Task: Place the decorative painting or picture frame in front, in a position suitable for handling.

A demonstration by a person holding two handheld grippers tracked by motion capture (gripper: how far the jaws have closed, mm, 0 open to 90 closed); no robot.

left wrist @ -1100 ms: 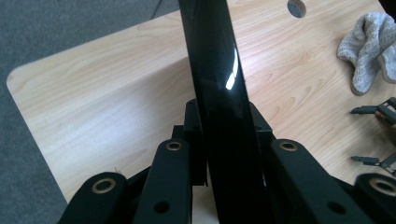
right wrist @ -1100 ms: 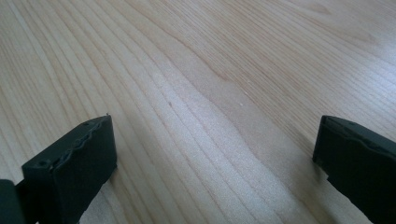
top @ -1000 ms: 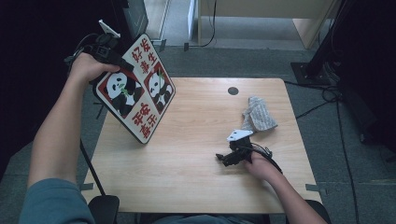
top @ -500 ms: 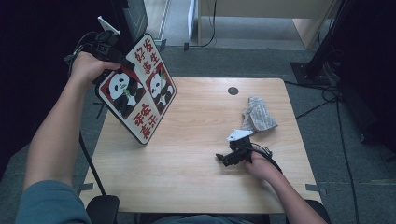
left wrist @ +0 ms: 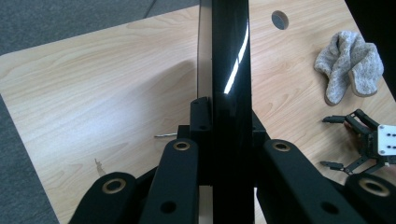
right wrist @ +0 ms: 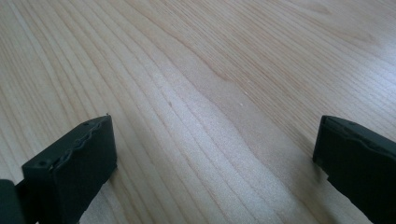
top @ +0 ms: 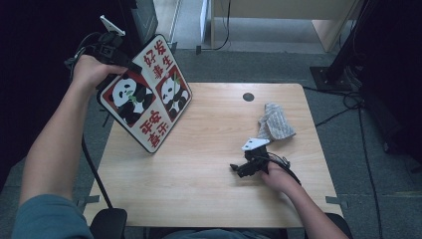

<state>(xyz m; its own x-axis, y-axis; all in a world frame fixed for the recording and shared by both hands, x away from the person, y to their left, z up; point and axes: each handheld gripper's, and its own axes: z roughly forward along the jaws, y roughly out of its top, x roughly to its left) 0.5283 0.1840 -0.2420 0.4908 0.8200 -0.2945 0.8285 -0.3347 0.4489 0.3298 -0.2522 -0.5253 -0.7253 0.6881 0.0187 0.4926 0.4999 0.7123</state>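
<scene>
High view: left gripper (top: 115, 56) clamps the panda board (top: 147, 94) by its edge, tilted above the table's (top: 199, 199) left corner. Right gripper (top: 239, 168) rests empty, jaws apart. Next, probably, lowering it flat.

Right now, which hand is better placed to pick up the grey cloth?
Right. Its open gripper rests on the table just short of the grey cloth, while the left gripper is clamped on the panda board.

The panda board (top: 147, 94) carries red Chinese characters. Along its upper edge they read 好好養生. Along its lower edge they seem to read 平安喜樂, though small and uncertain
</scene>
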